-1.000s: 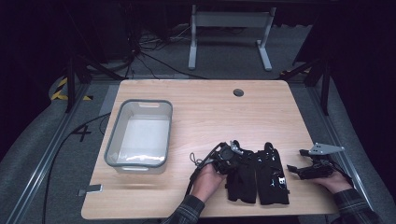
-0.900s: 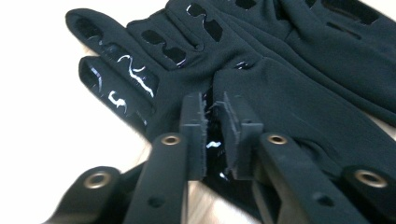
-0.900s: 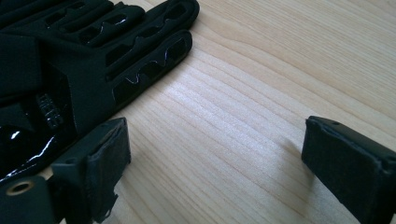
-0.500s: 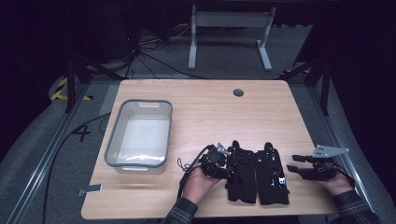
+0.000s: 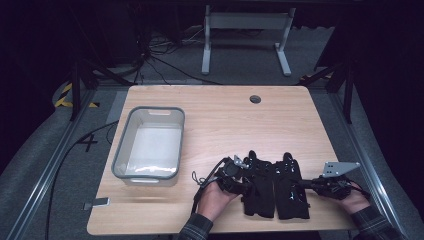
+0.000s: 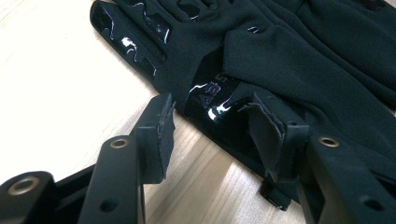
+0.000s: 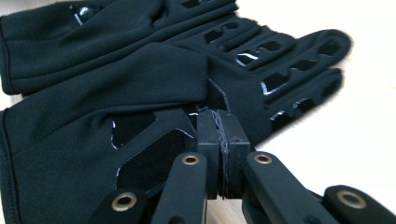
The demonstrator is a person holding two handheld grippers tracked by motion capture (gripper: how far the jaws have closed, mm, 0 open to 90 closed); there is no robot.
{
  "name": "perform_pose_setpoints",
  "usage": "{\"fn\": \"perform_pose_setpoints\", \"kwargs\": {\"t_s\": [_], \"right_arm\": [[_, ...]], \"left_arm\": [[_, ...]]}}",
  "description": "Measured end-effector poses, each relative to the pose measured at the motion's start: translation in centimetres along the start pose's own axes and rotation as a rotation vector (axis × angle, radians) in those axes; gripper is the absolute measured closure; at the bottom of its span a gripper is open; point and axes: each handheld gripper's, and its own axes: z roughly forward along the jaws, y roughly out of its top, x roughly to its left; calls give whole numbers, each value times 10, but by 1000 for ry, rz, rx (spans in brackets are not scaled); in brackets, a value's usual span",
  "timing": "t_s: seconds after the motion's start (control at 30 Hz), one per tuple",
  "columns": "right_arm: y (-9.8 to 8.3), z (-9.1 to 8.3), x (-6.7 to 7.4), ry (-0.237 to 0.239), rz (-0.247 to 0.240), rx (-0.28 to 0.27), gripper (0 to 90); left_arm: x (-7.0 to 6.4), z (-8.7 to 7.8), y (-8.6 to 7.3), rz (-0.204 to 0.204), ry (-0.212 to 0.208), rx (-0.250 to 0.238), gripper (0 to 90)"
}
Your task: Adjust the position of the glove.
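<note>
Two black gloves lie flat side by side near the table's front edge, the left glove (image 5: 260, 192) and the right glove (image 5: 291, 195). My left gripper (image 5: 246, 174) lies at the left glove's outer edge. Its jaws (image 6: 212, 114) have just been opening and stand partly open, with the glove's (image 6: 280, 60) glossy edge between the pads, unpressed. My right gripper (image 5: 301, 184) comes in from the right, its jaws just closed. Its pads (image 7: 219, 122) meet at the rim of the right glove (image 7: 93, 154); I cannot tell whether fabric is pinched.
A grey, clear-walled bin (image 5: 150, 111) stands on the left of the wooden table (image 5: 225, 115). A round cable hole (image 5: 255, 99) sits near the far edge. Hands and sleeves enter from the bottom. Dark floor, cables and a desk frame lie beyond.
The right gripper has slid left to the right glove and its jaws have come together. The left gripper stayed in place while its jaws spread apart.
</note>
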Motion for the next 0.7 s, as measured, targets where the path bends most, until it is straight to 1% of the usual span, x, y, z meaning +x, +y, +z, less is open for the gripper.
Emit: {"fn": "perform_pose_setpoints", "kwargs": {"t_s": [0.1,0.2,0.3,0.37,0.43,0.47,0.5,0.53,0.63,0.7], "right_arm": [[0,2,0,9,-5,7,896],[0,2,-1,16,0,7,896],[0,2,-1,14,-7,9,896],[0,2,-1,15,-8,9,896],[0,2,-1,15,-10,10,896],[0,2,-1,15,-11,11,896],[0,3,-1,15,-12,12,896],[0,3,0,15,-13,12,896],[0,2,0,15,-14,13,896],[0,2,0,14,-14,13,896]], "left_arm": [[-1,1,0,-2,3,-3,517],[-2,2,0,3,17,-3,542],[-3,3,0,-6,9,-6,610],[-5,3,0,-3,17,-4,658],[-5,3,0,-11,12,-4,722],[-4,4,0,-23,2,-6,759],[-4,4,0,-26,-7,-8,804],[-4,4,0,-20,-7,-14,837],[-4,4,0,-26,-12,-15,857],[-2,2,0,-41,-28,-16,859]]}}
